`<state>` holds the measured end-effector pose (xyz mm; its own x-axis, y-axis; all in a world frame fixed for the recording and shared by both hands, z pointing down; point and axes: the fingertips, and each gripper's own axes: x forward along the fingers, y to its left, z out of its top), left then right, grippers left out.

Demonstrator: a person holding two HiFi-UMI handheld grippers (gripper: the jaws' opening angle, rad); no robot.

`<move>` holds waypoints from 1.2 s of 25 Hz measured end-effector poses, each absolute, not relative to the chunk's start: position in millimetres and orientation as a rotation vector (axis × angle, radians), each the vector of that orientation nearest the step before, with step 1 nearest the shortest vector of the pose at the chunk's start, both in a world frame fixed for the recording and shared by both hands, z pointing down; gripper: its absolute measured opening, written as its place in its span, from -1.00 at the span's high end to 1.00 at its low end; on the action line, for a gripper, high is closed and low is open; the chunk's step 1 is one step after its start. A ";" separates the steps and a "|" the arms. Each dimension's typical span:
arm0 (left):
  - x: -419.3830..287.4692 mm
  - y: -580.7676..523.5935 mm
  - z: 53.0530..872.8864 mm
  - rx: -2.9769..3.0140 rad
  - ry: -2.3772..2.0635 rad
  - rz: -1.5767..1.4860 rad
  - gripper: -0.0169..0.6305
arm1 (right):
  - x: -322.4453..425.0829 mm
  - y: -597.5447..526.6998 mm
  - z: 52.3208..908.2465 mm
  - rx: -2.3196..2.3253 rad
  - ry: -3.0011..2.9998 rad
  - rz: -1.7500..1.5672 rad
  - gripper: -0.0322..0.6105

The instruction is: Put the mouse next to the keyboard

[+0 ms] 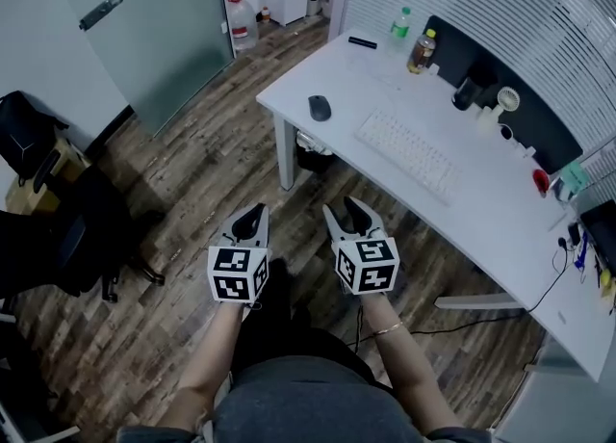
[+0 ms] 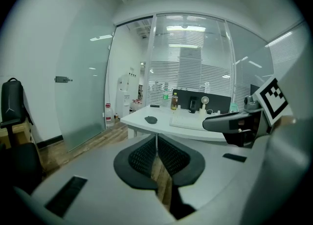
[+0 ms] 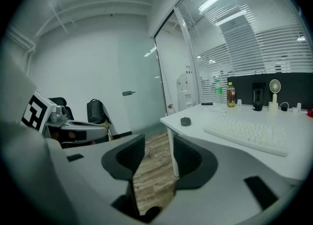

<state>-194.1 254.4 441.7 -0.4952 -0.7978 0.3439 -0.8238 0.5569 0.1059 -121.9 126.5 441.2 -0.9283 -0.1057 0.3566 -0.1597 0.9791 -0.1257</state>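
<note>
Currently, right claw (image 3: pixel 159 146) half-open, empty.

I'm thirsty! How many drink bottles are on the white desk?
2: a green-capped bottle and an amber bottle, close together near the far corner of the desk. The dark container nearby may be another; I cannot tell.

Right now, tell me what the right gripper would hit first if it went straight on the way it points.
Probably the desk leg: the right gripper points slightly down, and between its open fingers show only floor and that leg. Depth is unclear; it may reach the floor first.
</note>
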 end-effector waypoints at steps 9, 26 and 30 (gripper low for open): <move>-247.9 227.7 455.4 1.326 -2.420 0.093 0.86 | -179.5 95.5 445.0 0.206 -2.758 0.184 0.30; -385.0 158.6 464.9 1.372 -2.362 0.083 0.86 | -323.8 24.0 481.1 0.280 -2.638 0.193 0.15; -406.0 152.0 471.5 1.373 -2.341 0.081 0.86 | -345.0 9.6 492.3 0.324 -2.605 0.175 0.13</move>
